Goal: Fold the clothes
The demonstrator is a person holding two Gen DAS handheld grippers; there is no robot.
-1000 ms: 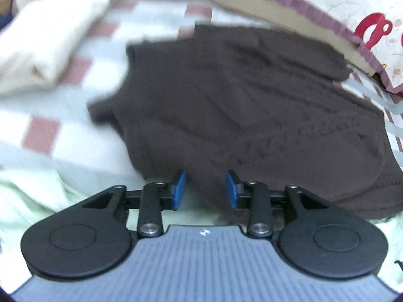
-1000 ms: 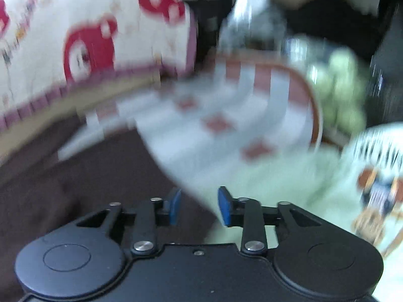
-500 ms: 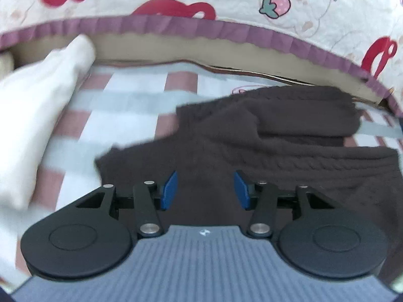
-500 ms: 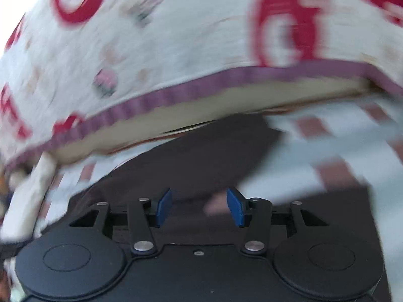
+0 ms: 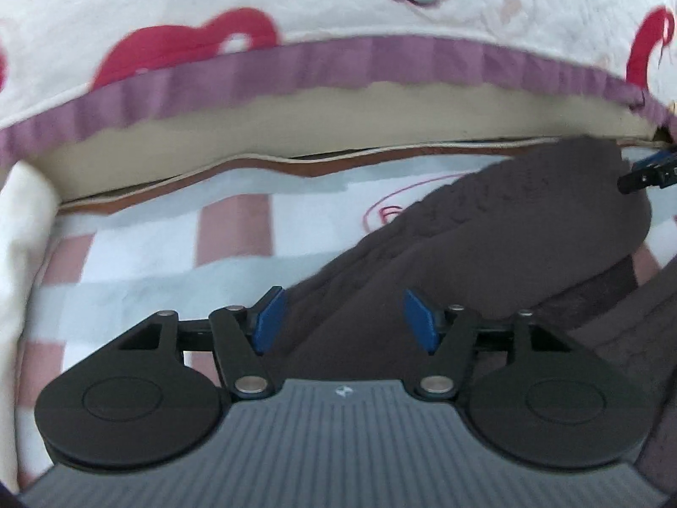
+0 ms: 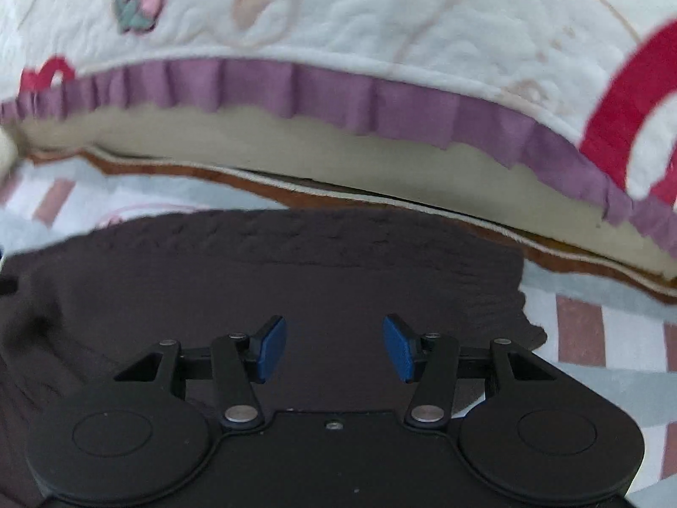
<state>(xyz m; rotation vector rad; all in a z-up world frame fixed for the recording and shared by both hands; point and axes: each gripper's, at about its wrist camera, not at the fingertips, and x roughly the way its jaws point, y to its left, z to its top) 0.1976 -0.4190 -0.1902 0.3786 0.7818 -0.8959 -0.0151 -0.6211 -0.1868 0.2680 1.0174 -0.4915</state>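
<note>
- The brown sweater (image 6: 296,262) lies on the checked bed sheet (image 5: 148,262), near the quilt (image 6: 381,21), with a rolled part on top.
- The left tool (image 5: 345,319) and right tool (image 6: 334,347) stand wide open over it and hold nothing.
- The folding seems partly done; how much is left, the views do not settle.

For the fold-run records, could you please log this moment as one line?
left tongs: open, over brown sweater | right tongs: open, over same sweater | sweater: bunched on checked sheet | quilt: behind
</note>
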